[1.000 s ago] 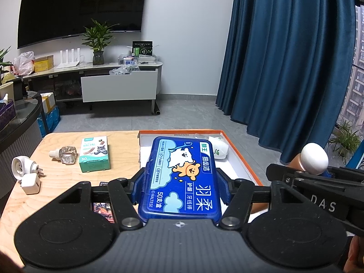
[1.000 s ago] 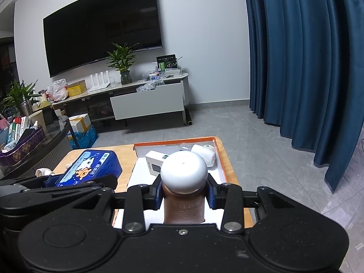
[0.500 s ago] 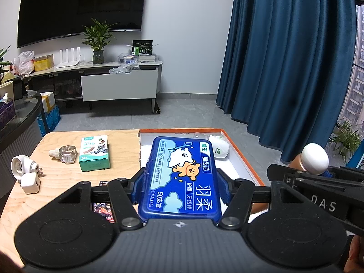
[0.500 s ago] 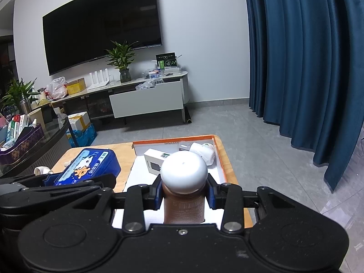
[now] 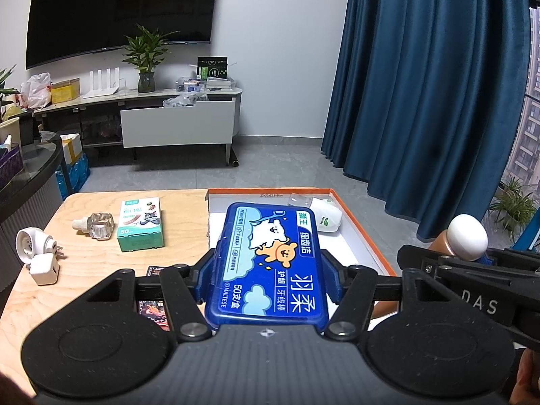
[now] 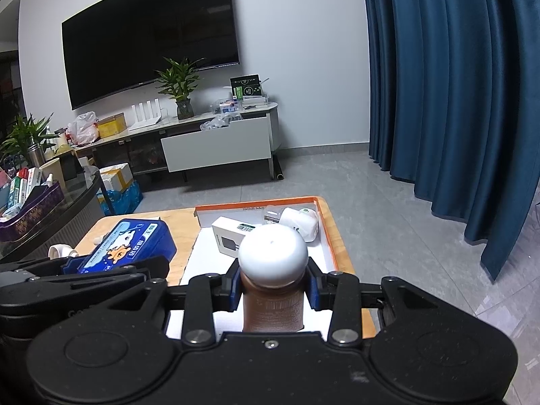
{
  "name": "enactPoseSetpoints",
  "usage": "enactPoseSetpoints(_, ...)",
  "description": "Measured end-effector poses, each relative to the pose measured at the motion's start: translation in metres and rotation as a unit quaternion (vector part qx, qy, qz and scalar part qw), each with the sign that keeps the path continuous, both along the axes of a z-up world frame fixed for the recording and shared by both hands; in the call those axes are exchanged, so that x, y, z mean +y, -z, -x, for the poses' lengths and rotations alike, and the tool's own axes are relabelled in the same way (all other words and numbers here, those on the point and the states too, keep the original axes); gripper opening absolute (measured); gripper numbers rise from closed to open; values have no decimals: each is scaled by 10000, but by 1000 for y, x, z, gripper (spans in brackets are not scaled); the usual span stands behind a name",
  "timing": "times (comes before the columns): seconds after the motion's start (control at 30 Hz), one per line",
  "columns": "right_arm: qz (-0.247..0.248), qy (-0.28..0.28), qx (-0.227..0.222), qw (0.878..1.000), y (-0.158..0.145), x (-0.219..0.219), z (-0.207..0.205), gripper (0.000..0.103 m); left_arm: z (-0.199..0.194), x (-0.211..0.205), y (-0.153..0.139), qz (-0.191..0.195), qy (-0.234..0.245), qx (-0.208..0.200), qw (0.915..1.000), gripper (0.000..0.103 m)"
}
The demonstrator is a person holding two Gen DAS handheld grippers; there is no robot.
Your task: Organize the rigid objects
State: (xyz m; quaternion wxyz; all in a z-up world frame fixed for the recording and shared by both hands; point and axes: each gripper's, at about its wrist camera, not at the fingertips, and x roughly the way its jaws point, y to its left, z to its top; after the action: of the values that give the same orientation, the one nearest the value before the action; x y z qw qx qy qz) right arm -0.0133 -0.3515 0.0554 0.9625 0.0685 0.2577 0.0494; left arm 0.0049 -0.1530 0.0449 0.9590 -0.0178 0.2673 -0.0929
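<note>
My left gripper is shut on a blue plastic floss-pick box, held flat above the near end of an orange-rimmed white tray. My right gripper is shut on a brown bottle with a round white cap, held upright over the same tray. Inside the tray lie a white carton and a white plug adapter. Each gripper shows at the edge of the other's view: the blue box on the left, the capped bottle on the right.
On the wooden table left of the tray sit a green carton, a small glass bottle, two white plugs and a dark card. Blue curtains hang to the right; a TV cabinet stands beyond.
</note>
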Motion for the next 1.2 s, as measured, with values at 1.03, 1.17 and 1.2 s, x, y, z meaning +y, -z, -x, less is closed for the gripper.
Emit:
enactPoseSetpoints(1.03,127,-79,363,9992,0,8,-24,45,-14,-3,11,-6,69,188,9998,63)
enactPoseSetpoints(1.17,170,-99,462,9987,1,10,-32,45,-19,-3,13,-23,106,226,9997,63)
enactPoseSetpoints(1.2,198,-113,478,9986,1,11,-34,45,-20,-3,14,-32,126,234,9996,63)
